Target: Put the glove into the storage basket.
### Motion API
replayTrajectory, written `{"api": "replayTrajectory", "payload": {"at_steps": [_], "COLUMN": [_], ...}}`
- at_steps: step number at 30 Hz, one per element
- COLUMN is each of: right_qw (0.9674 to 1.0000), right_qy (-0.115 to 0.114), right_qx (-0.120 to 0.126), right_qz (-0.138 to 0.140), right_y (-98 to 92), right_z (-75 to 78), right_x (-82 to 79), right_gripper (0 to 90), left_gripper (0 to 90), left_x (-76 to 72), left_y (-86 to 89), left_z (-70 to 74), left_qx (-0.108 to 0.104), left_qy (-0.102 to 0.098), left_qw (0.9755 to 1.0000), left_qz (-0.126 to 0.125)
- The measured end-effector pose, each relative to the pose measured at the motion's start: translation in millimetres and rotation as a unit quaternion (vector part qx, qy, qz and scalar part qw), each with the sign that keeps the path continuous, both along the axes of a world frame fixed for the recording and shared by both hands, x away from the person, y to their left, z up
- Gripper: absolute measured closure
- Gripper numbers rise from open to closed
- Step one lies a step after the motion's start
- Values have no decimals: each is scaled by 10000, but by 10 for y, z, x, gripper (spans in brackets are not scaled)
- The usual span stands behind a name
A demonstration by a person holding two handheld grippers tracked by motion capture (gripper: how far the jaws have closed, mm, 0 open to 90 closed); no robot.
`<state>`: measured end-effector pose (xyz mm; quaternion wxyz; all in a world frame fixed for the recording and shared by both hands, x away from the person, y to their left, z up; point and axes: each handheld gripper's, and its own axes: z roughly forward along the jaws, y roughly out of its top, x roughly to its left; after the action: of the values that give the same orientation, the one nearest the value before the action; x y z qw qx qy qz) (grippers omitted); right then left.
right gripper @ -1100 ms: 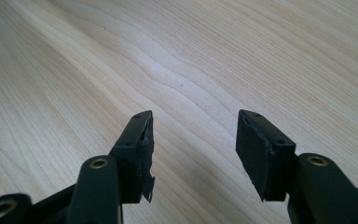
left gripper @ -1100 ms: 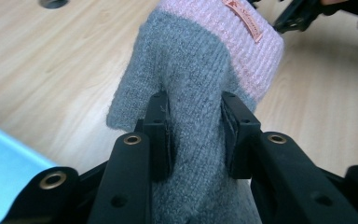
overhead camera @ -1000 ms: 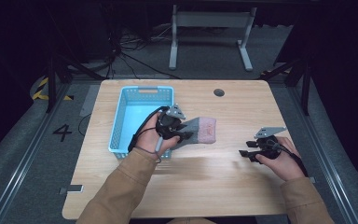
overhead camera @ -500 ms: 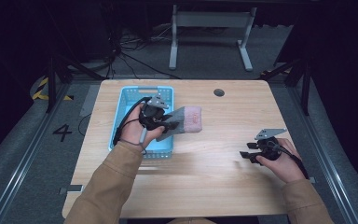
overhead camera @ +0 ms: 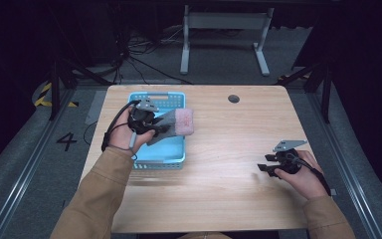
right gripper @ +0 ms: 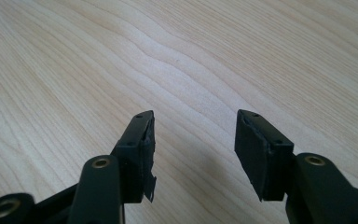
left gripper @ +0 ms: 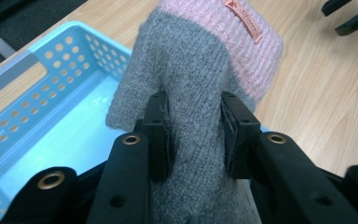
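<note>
A grey knitted mitten with a pink cuff hangs in my left gripper, whose jaws are shut on its grey part. The cuff carries a small tan label and points toward the table's middle. The mitten is held above the right edge of a light blue perforated basket, which looks empty. My right gripper rests low over bare wood at the right of the table, open with nothing between its jaws.
The wooden table has a dark round grommet near its far edge. A white metal frame and cables lie on the dark floor beyond. A floor marking "4" sits left of the table.
My left gripper has carried the mitten leftward and farther from me, from beside the basket to over its right edge. The right gripper has stayed put.
</note>
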<state>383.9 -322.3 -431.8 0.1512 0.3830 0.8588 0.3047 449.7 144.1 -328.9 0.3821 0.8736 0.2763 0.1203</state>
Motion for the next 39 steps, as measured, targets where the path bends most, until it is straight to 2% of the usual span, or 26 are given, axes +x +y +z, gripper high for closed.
{"api": "replayTrajectory", "payload": {"at_steps": [7,10,17,22,25,28,33,37,39], "right_qw": [10000,10000,10000,10000,9999,10000,10000,9999,10000], "right_qy": [-2,36,33,30,51,42,51,68,49], "right_qx": [-31,-42,-66,-57,-77,-69,-68,-57,-43], "right_qz": [-14,-47,-51,-66,-75,-40,13,52,62], "right_y": [-17,-30,-55,-69,-76,-78,-76,-81,-79], "right_z": [-19,-25,-48,-51,-64,-73,-93,-103,-98], "right_x": [-28,-43,-65,-86,-88,-81,-63,-54,-51], "right_gripper": [483,482,478,476,474,471,469,465,463], "left_gripper": [677,676,676,676,676,676,676,675,674], "left_x": [179,256,401,528,616,686,770,819,846], "left_y": [173,220,177,166,154,104,66,36,36], "left_z": [-135,-192,-326,-440,-491,-544,-625,-696,-723], "left_qx": [72,142,243,453,548,787,878,1109,1116], "left_qy": [243,345,451,508,616,658,811,950,1023], "left_qw": [9993,9988,9983,9973,9962,9943,9923,9887,9878], "left_qz": [272,312,283,292,292,286,334,345,355]}}
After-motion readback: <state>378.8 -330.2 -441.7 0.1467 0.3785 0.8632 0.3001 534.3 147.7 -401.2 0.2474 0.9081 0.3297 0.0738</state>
